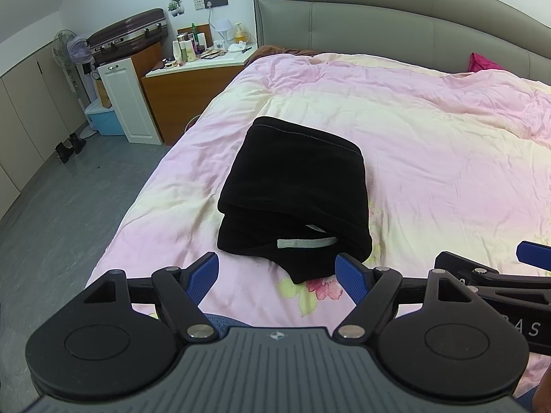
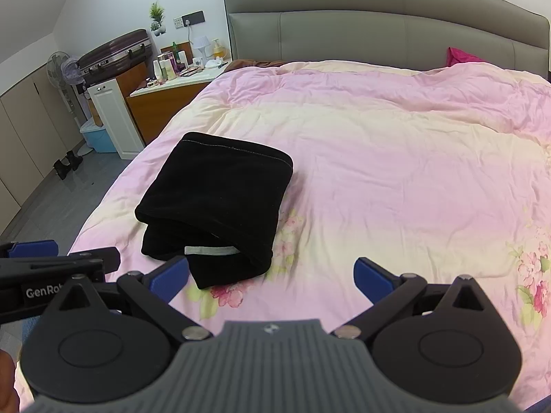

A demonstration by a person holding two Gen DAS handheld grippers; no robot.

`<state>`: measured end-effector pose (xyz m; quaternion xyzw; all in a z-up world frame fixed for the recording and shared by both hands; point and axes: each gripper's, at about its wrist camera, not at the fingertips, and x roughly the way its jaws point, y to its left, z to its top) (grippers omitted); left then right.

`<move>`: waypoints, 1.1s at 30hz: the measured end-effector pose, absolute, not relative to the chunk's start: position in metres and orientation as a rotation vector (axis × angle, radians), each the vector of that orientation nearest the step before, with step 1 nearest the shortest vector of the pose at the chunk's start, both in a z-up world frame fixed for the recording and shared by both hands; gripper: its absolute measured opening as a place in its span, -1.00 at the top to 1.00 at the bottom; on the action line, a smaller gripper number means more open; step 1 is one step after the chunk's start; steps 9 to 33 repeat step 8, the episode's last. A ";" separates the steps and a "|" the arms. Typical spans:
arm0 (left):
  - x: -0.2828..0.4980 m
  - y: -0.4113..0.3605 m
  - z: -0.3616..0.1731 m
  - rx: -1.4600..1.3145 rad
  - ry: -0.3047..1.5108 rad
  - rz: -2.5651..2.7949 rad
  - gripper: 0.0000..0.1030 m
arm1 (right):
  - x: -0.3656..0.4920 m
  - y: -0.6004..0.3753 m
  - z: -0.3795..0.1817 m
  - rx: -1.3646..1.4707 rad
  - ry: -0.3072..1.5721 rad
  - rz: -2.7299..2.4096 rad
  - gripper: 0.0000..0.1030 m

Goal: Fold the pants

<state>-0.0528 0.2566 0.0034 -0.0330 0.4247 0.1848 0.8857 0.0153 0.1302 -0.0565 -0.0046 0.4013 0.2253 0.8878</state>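
Note:
The black pants lie folded into a thick bundle on the pink bedspread, with a grey label strip showing at the near edge. They also show in the right wrist view. My left gripper is open and empty, just short of the bundle's near edge. My right gripper is open and empty, to the right of the bundle's near corner. Each gripper's body shows at the edge of the other's view.
A grey padded headboard stands at the far end. A nightstand crowded with bottles, a white cabinet, a suitcase and a fan stand left of the bed. A magenta cloth lies at the far right.

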 end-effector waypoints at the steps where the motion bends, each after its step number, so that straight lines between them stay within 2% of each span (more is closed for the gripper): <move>1: -0.053 0.256 0.004 -0.067 0.883 0.385 -0.75 | 0.015 0.130 -0.056 -0.010 0.835 0.468 -0.90; 33: -0.056 0.253 0.005 -0.062 0.878 0.385 -0.75 | 0.013 0.130 -0.056 -0.007 0.837 0.466 -0.90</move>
